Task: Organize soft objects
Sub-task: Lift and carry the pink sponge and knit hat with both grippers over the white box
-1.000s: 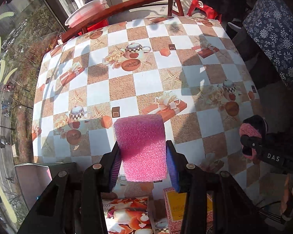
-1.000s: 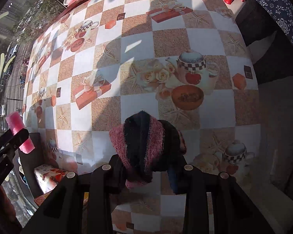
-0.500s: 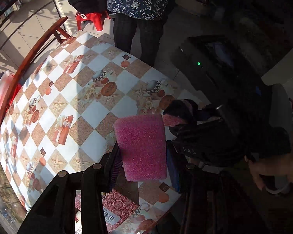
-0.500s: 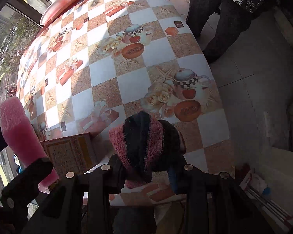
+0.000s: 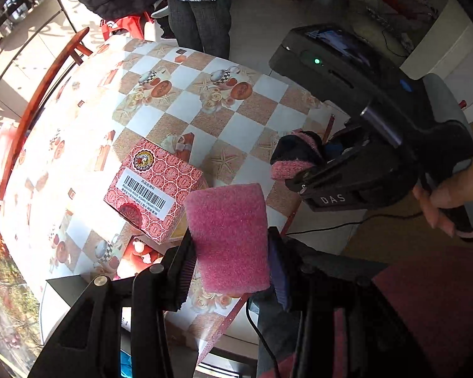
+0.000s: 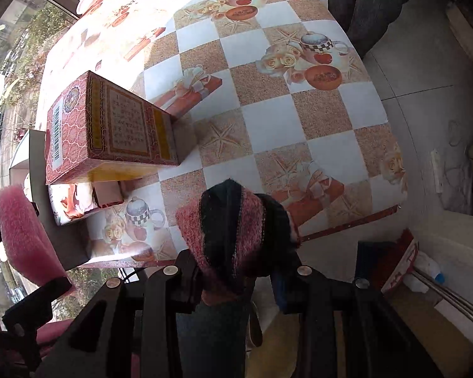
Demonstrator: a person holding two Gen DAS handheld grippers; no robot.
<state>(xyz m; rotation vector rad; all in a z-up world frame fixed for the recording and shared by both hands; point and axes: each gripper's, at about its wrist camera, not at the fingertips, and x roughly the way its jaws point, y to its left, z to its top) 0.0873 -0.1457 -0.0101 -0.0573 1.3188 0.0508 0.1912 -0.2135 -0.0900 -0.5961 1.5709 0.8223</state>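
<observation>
My left gripper (image 5: 231, 261) is shut on a pink foam sponge (image 5: 228, 236), held above the near edge of the checkered table (image 5: 186, 107). That sponge (image 6: 25, 230) also shows at the left edge of the right wrist view. My right gripper (image 6: 236, 267) is shut on a rolled black and pink knitted cloth (image 6: 236, 223), over the table's near edge. In the left wrist view the same cloth (image 5: 296, 154) sticks out of the right gripper, which a hand (image 5: 451, 198) holds to the right of the sponge.
A red patterned box (image 5: 153, 189) with a barcode stands on the table; from the right wrist it appears as a tall box (image 6: 110, 129) beside a smaller printed box (image 6: 78, 200). A person's legs (image 5: 201, 22) stand at the far table edge. Floor and a dark case (image 5: 347, 60) lie right.
Both grippers have swept sideways toward the table's near edge and the floor, and the left one has rolled. The red box has come into view. Both grips are unchanged.
</observation>
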